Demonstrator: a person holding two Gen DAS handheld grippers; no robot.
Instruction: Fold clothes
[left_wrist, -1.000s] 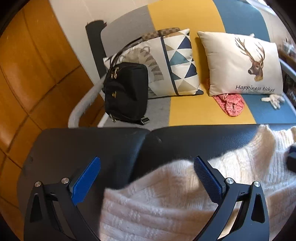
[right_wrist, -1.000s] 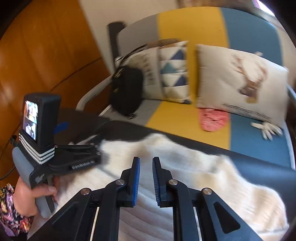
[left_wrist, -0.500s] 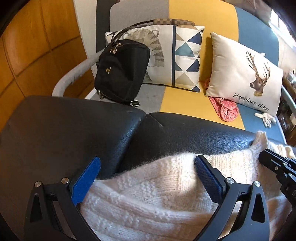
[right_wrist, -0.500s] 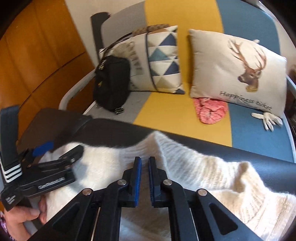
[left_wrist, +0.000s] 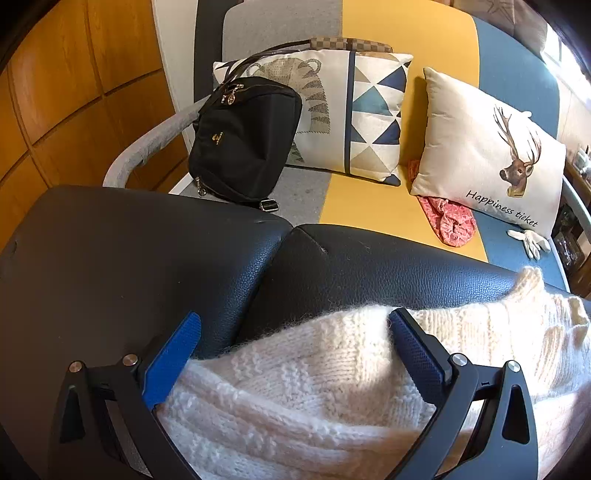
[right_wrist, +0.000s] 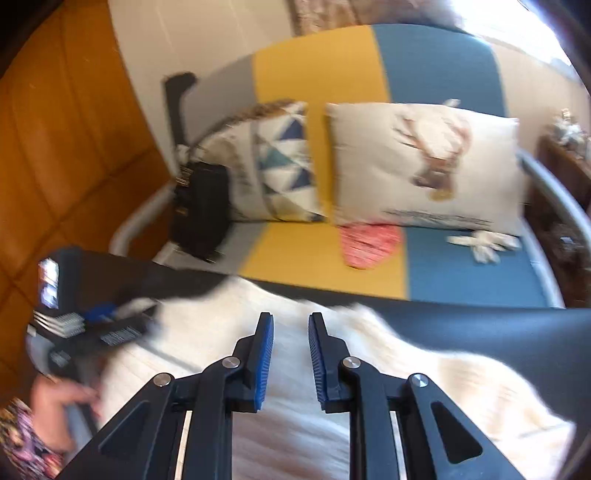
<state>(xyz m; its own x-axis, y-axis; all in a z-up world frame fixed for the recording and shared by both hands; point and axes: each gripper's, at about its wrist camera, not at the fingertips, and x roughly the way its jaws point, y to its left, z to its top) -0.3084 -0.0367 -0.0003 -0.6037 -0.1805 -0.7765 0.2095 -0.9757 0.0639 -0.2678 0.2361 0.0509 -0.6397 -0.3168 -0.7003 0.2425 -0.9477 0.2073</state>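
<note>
A cream knitted sweater (left_wrist: 332, 387) lies on a black leather seat (left_wrist: 147, 266). My left gripper (left_wrist: 295, 343) stands wide open over the sweater's far edge, the knit lying between and under its blue pads (left_wrist: 173, 358). In the blurred right wrist view the sweater (right_wrist: 229, 332) spreads below my right gripper (right_wrist: 291, 350). That gripper's jaws are opening, with a narrow gap and nothing pinched between the pads (right_wrist: 264, 354). The left gripper (right_wrist: 92, 325) shows at the left there, held by a hand (right_wrist: 62, 402).
Behind the seat stands a sofa (left_wrist: 369, 206) striped grey, yellow and blue. On it are a black bag (left_wrist: 243, 136), a triangle-pattern pillow (left_wrist: 354, 110), a deer pillow (left_wrist: 491, 147), a red cloth (left_wrist: 450, 221) and a white glove (left_wrist: 532, 240). Wood panelling (left_wrist: 74, 92) fills the left.
The right gripper's jaws went from nearly shut to slightly parted, and it drew away to the right, leaving the left wrist view. The left gripper dropped onto the sweater edge, then stayed still.
</note>
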